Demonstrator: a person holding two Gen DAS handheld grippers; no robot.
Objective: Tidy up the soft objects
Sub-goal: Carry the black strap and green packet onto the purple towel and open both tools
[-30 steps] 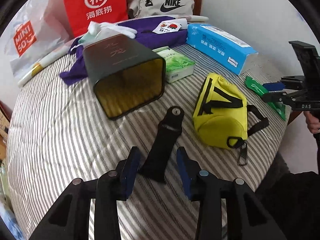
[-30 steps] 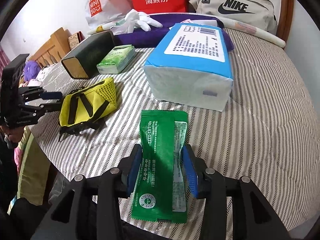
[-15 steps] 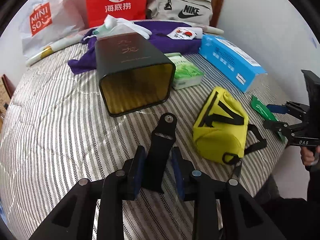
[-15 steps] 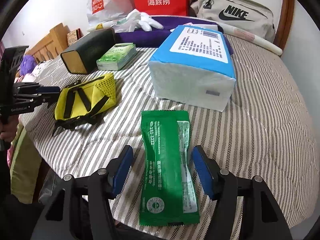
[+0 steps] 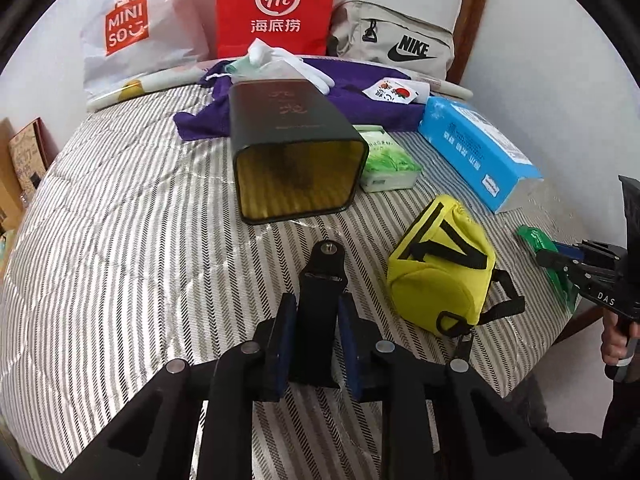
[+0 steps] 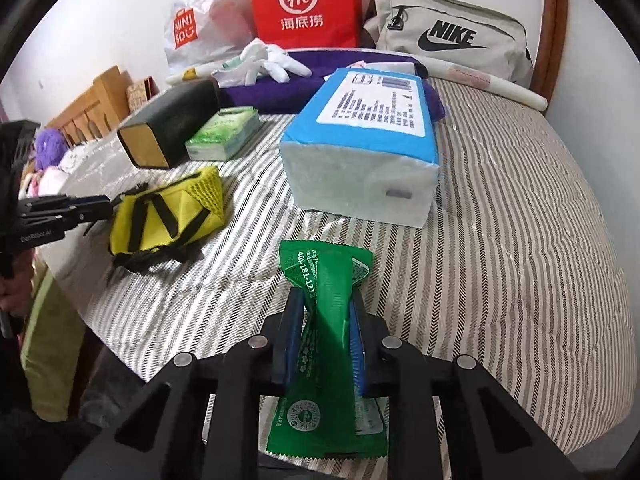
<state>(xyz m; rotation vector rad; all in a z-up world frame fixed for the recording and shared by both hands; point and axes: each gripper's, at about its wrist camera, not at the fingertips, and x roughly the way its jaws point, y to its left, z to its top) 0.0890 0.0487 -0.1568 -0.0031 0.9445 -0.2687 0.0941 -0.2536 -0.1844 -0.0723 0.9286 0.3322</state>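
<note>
With jaws just closing, the left gripper (image 5: 313, 334) is pinching the black strap (image 5: 318, 312) and the right gripper (image 6: 325, 338) is crumpling the green wet-wipe packet (image 6: 326, 344); lifting both gently seems wise.

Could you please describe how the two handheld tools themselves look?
Both match: the left tool and right tool have matte black angular linkage arms joined by round silver pivot pins, ending in flat blue pads. Seen from the side, the right one carries white "DAS" lettering, the left one white "GenRobot" lettering. No cables show. A dark sleeve shows beneath the right tool.
</note>
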